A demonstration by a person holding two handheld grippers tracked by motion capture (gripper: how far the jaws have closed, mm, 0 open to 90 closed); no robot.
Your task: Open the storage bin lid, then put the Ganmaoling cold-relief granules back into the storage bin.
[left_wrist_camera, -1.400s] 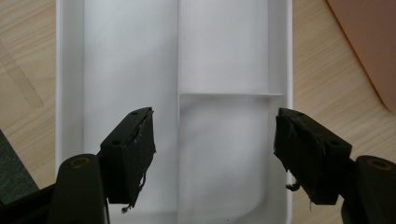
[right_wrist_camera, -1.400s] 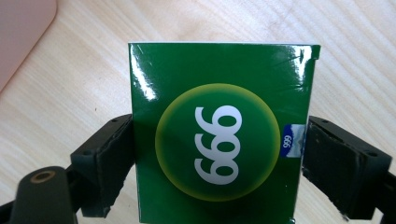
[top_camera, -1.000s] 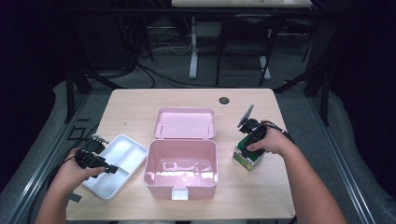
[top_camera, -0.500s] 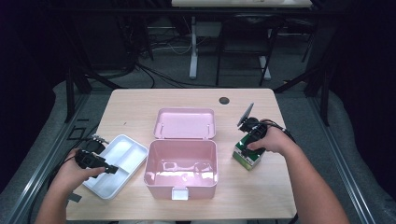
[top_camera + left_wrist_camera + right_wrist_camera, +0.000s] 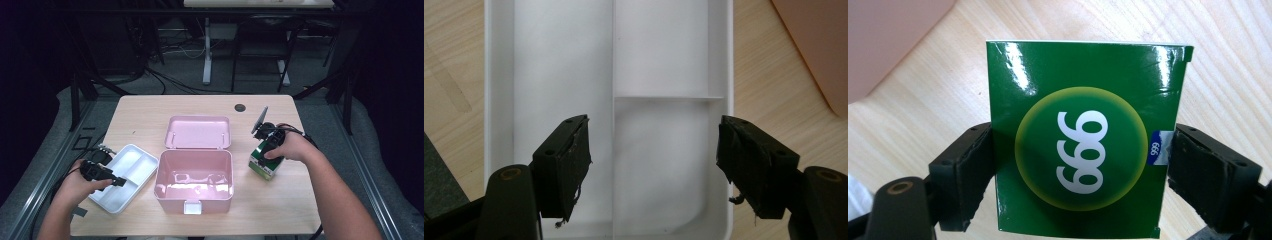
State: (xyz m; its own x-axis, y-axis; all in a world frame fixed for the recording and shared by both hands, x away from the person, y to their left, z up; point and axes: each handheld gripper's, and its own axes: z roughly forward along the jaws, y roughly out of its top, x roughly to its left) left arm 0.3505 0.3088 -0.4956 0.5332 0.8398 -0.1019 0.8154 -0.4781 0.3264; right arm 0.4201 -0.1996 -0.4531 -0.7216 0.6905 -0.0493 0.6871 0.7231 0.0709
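**Green box gripped beside the open case**

The right gripper (image 5: 268, 146) stands over the green box (image 5: 263, 165), which rests on the table (image 5: 150, 112) just right of the pink case (image 5: 194, 175). In the right gripper view the jaws flank the box (image 5: 1083, 135) on both sides, pinching it, the left pad flush and the right pad at its edge. The case lies open with its lid (image 5: 198, 132) folded back, likely so the box can go in. The left gripper (image 5: 107, 176) hovers over the white tray (image 5: 131, 165), jaws spread wide with nothing between them. The tray was probably lifted out to free the case.
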